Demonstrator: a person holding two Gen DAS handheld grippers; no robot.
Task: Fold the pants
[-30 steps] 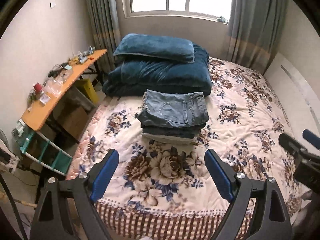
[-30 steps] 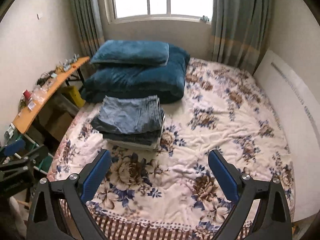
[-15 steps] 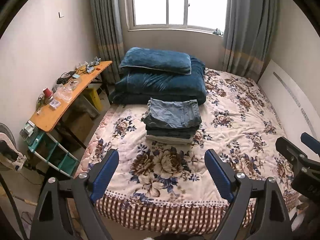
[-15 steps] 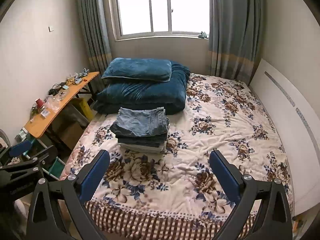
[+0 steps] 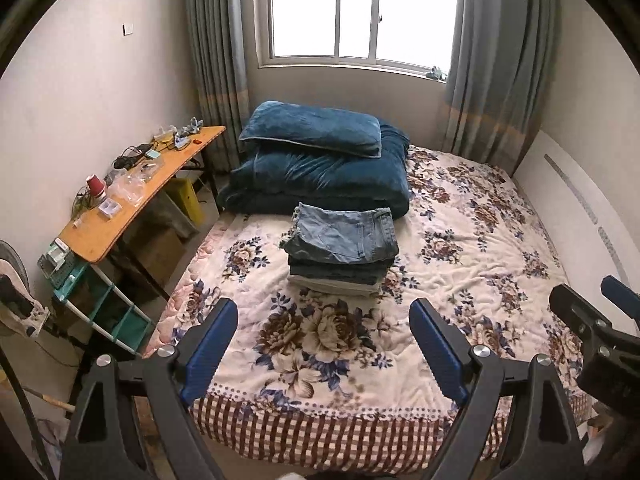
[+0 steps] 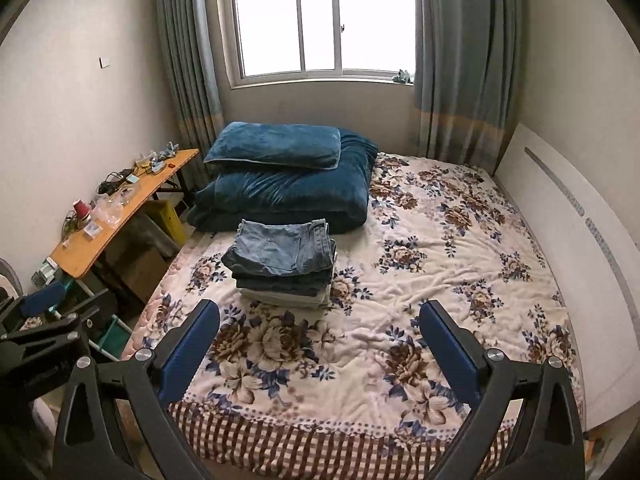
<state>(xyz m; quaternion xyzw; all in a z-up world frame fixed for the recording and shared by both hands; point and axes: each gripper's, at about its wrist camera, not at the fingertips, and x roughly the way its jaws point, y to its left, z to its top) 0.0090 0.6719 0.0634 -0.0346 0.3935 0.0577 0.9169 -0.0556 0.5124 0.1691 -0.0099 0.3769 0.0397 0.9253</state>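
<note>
A stack of folded pants (image 5: 342, 250) lies on the floral bed (image 5: 480, 248), a light blue denim pair on top; it also shows in the right wrist view (image 6: 282, 262). My left gripper (image 5: 324, 344) is open and empty, held back above the foot of the bed, well short of the stack. My right gripper (image 6: 320, 340) is open and empty too, at about the same distance. The right gripper's fingers (image 5: 592, 320) show at the right edge of the left wrist view; the left gripper's fingers (image 6: 44, 304) show at the left edge of the right wrist view.
A blue pillow (image 5: 312, 130) lies on a folded blue duvet (image 5: 320, 178) behind the stack. A cluttered wooden table (image 5: 132, 196) and a teal shelf (image 5: 104, 308) stand left of the bed. A white panel (image 5: 580, 208) lines the right side. A window (image 5: 360, 12) is behind.
Both grippers have drawn back and up from the bed. The stack now looks smaller and farther, and the checked foot edge of the bed has come into view. Both stay open.
</note>
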